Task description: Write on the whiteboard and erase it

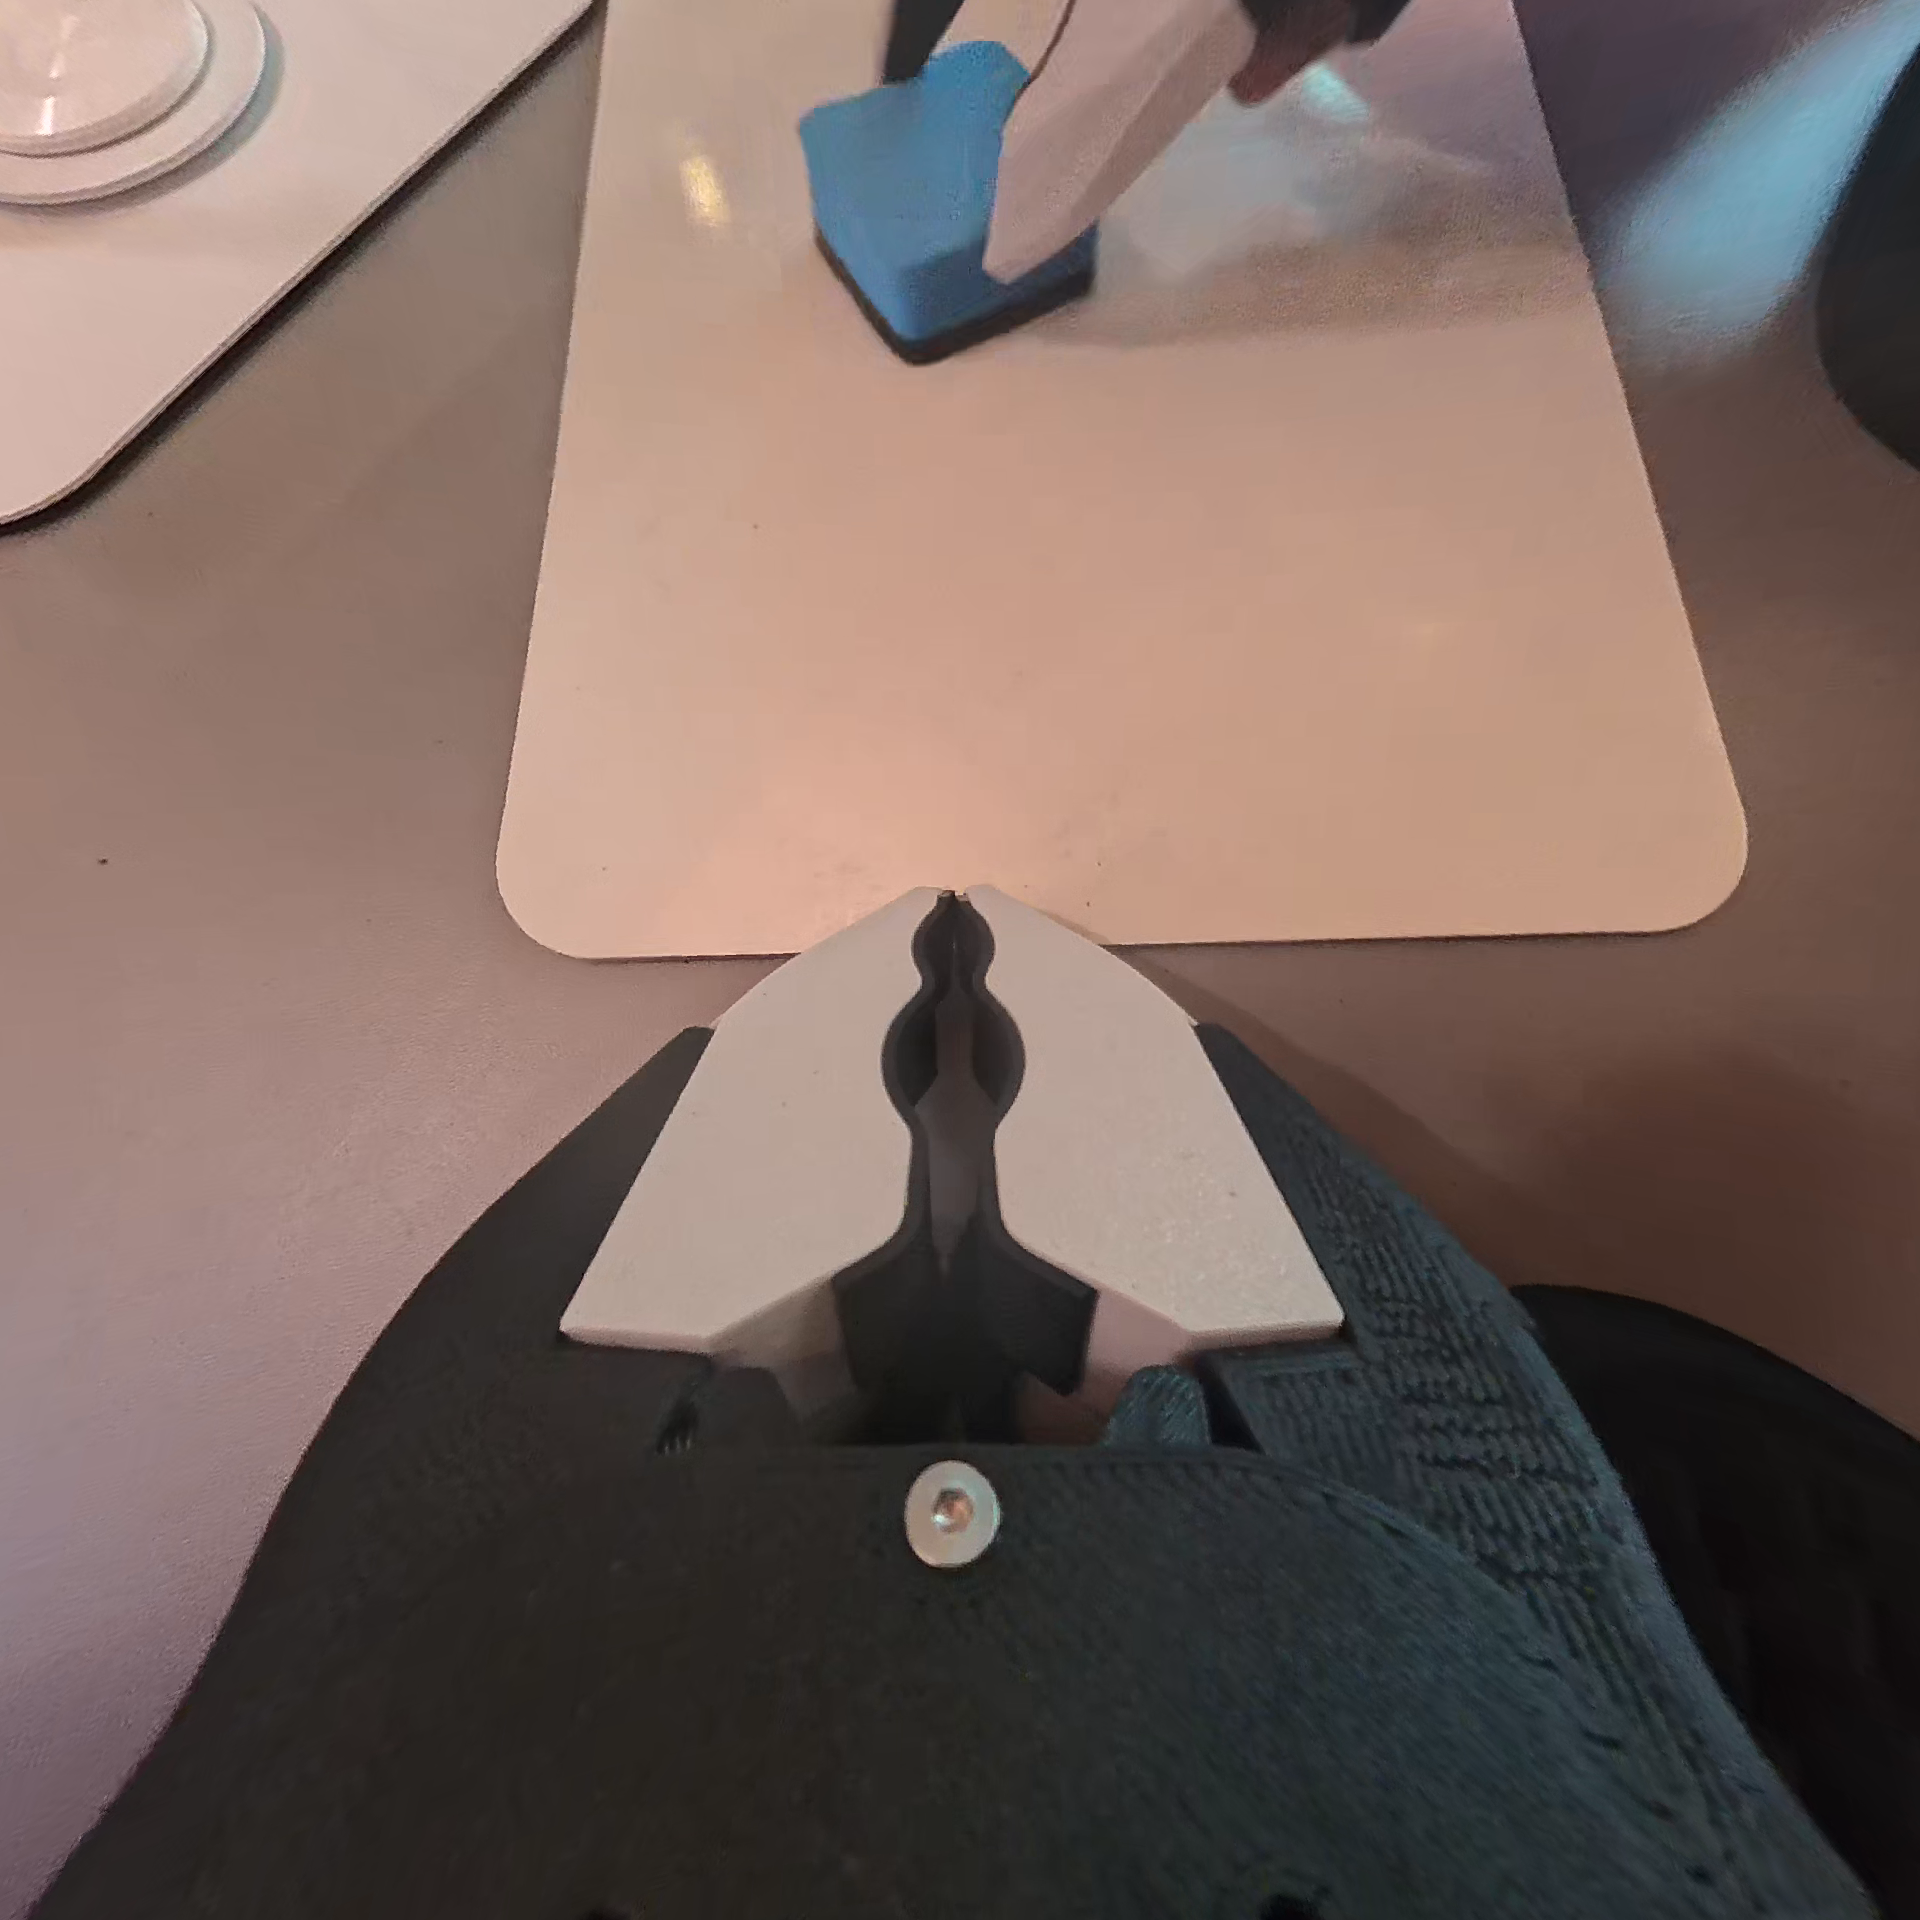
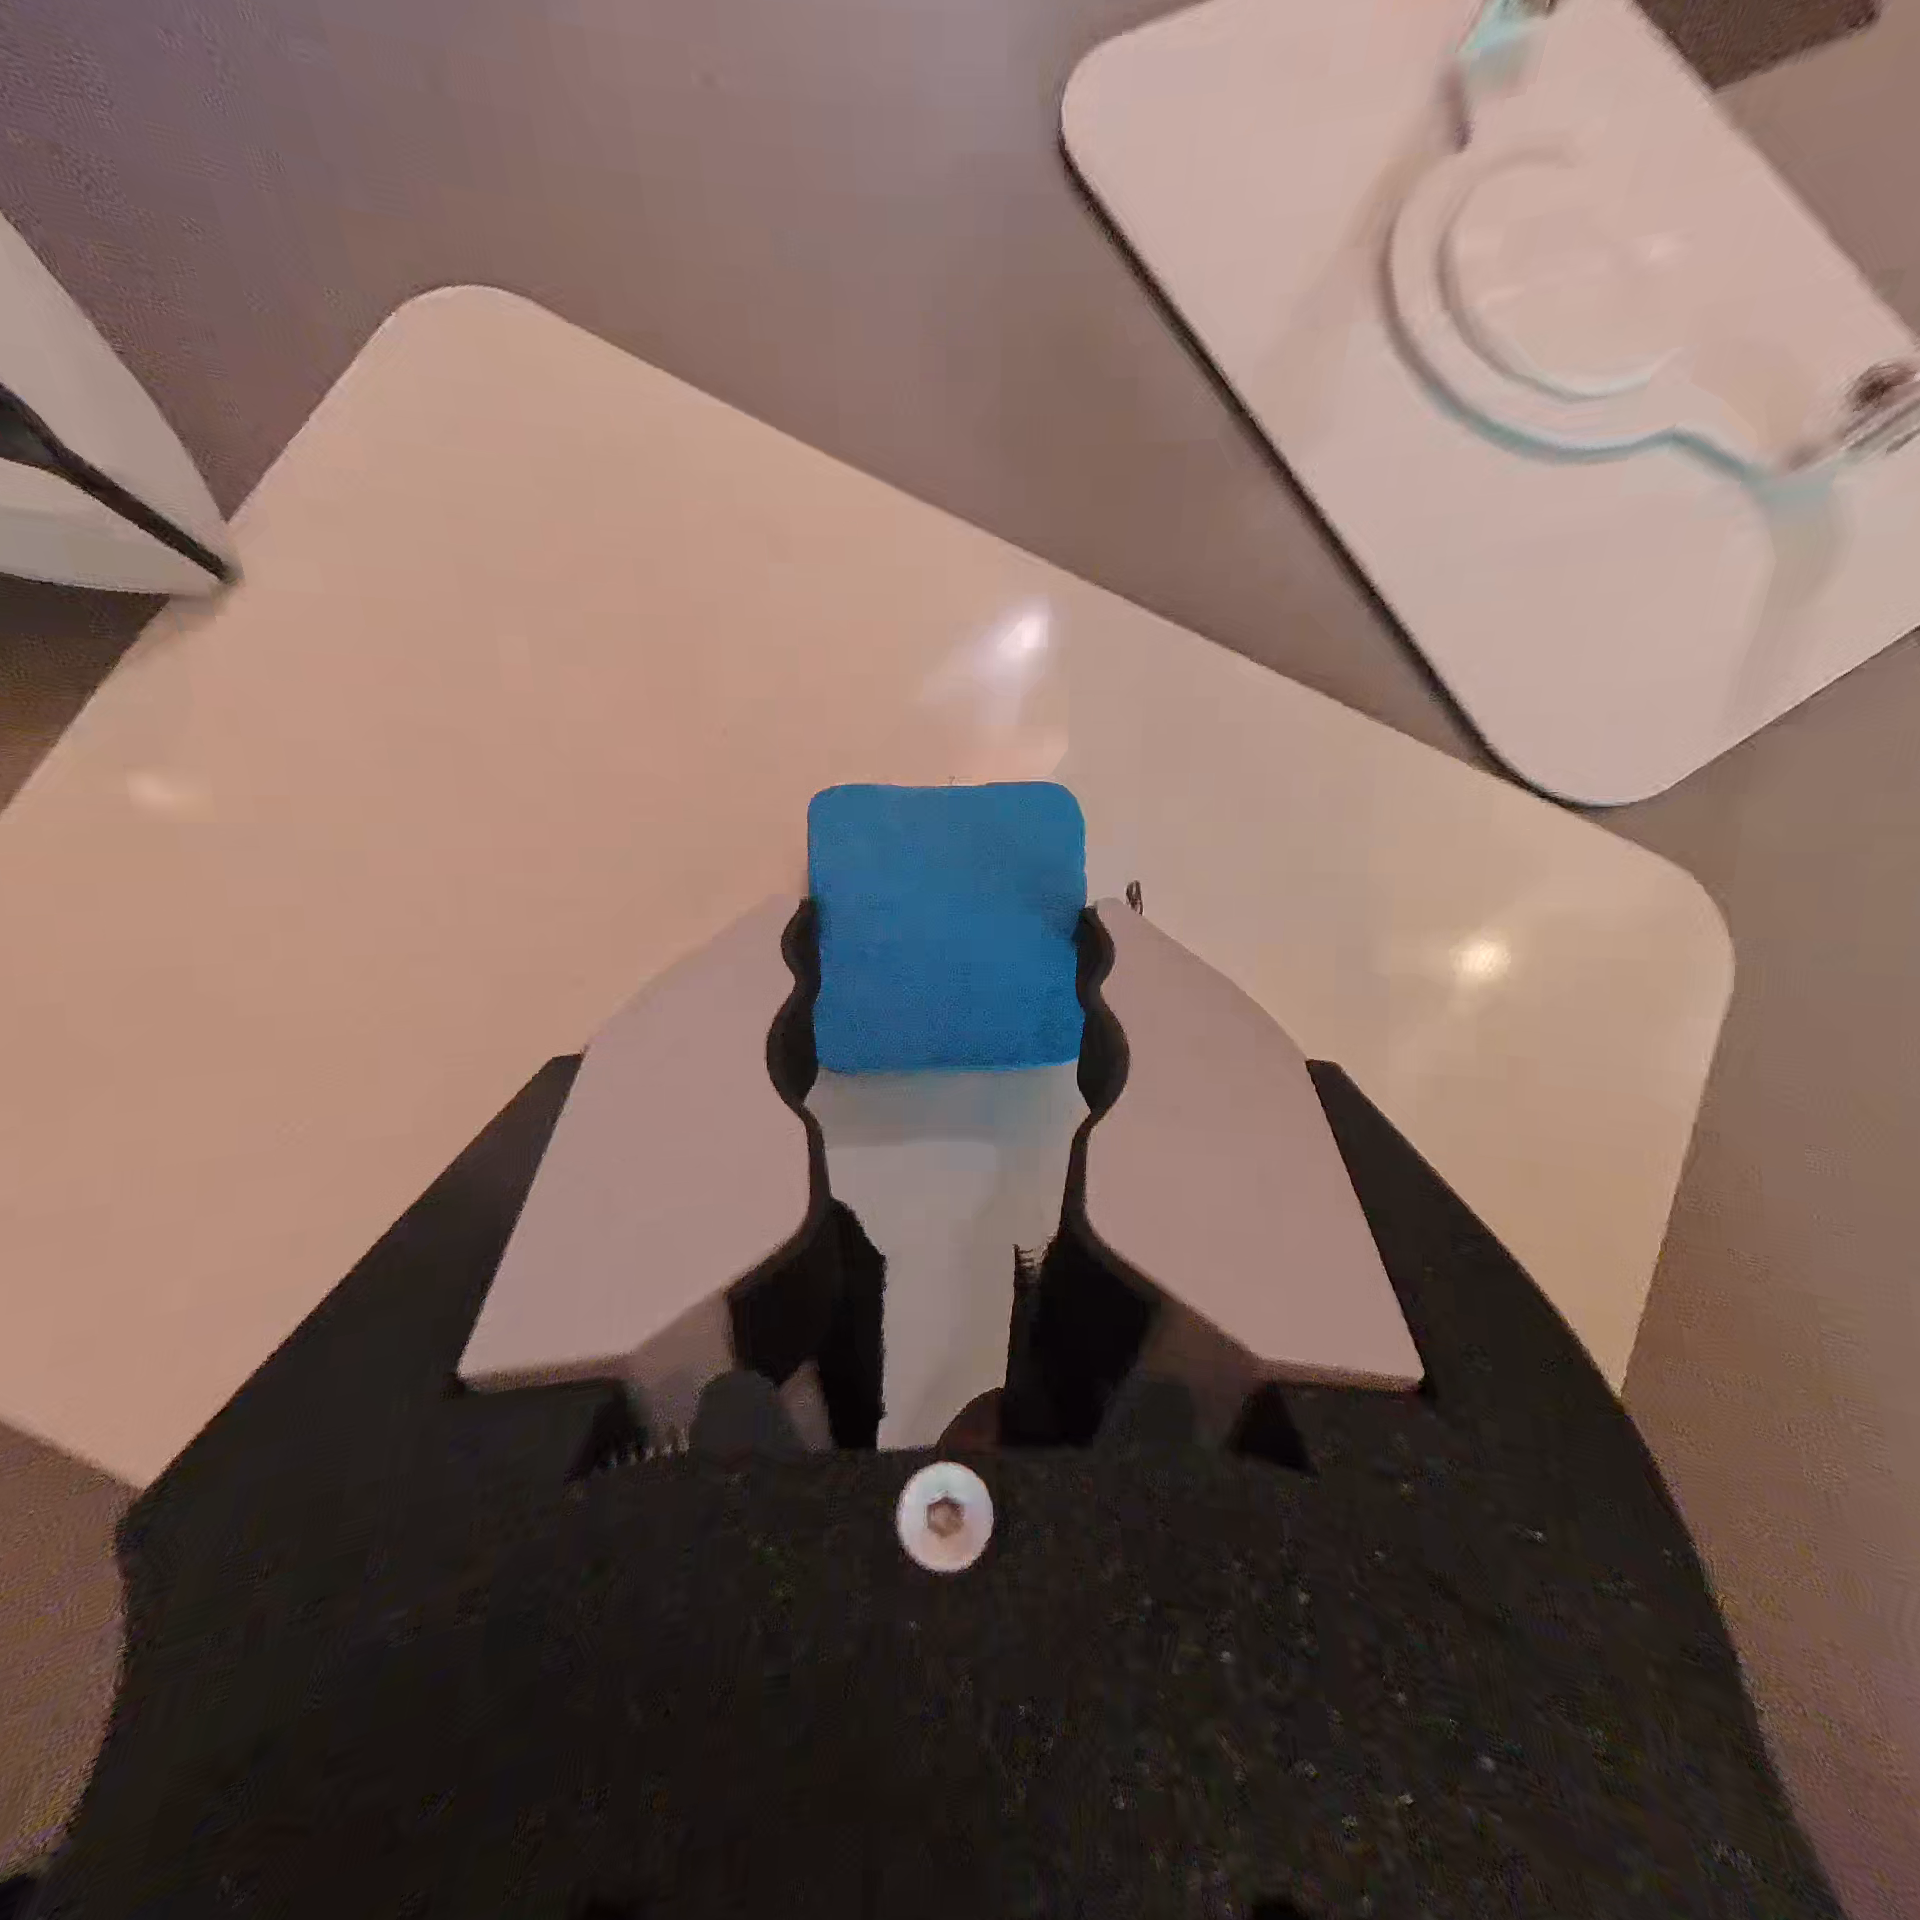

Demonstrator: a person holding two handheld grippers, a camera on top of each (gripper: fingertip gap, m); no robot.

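The right gripper [image 2: 943, 914] is clamped on a blue eraser [image 2: 945, 925], its pale fingers [image 2: 665, 1101] pinching the two opposite sides so the felt base can press flat on the board. The eraser is a soft, rounded-corner foam block with a thin black pad underneath, which the left wrist view shows at its lower edge; there it looks slightly tilted, one edge on the board. Under and all around it lies the whiteboard [image 2: 520, 727], a smooth, glossy white sheet with rounded corners, flat on the table [image 2: 623, 156]. It looks wiped nearly bare; a tiny dark mark sits just right of the right fingertip. I judge this as late in the erasing.

The left gripper [image 1: 954, 896] is closed on nothing, tips meeting at the board's near edge, probably to steady it against sliding.

Ahead and to the right of the eraser lies a second white sheet [image 2: 1351, 623] carrying a clear round dish [image 2: 1538, 301].
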